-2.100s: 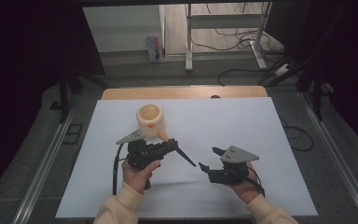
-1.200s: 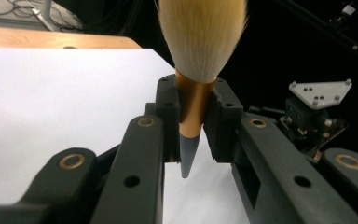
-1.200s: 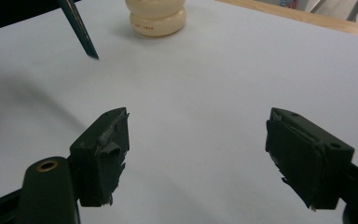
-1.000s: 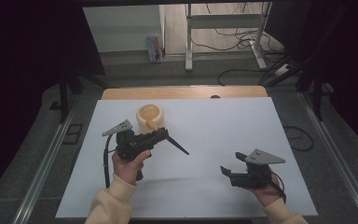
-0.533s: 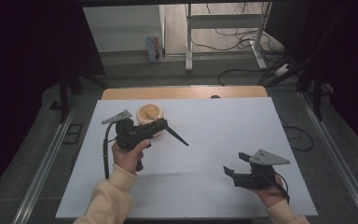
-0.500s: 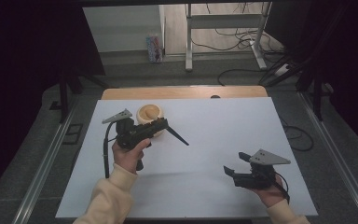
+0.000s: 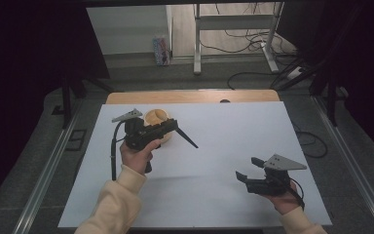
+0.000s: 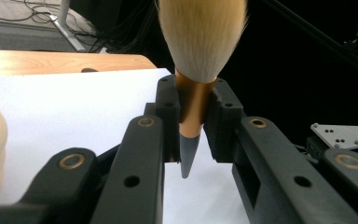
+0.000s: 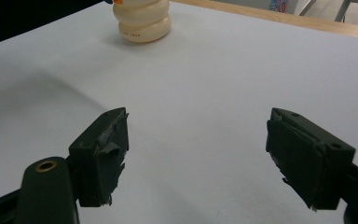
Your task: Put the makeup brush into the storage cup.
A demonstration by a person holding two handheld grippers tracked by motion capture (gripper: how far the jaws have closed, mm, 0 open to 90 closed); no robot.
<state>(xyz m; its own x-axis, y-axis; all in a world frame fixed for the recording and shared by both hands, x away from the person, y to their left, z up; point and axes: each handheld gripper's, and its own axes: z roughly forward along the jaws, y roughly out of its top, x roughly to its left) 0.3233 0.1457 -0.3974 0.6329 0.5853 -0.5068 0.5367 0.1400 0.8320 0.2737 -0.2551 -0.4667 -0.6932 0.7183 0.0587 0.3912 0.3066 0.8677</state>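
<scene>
Half done | left gripper (image 7: 163, 127) clamps brush (image 8: 196, 70) over holder (image 7: 157, 118) near table's (image 7: 224, 161) far-left edge | right gripper (image 9: 193, 161) open, empty | brush not yet in holder

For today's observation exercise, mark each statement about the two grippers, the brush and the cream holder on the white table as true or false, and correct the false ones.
1. The left gripper is shut on the brush. True.
2. The right gripper holds the brush. False: its jaws stand wide apart with nothing between them.
3. The cream ribbed holder stands on the white table. True.
4. The brush's bristles are black. False: they are pale cream with tan tips, above a copper ferrule.
5. The right gripper touches the holder. False: it is far from it, near the table's front edge.
</scene>
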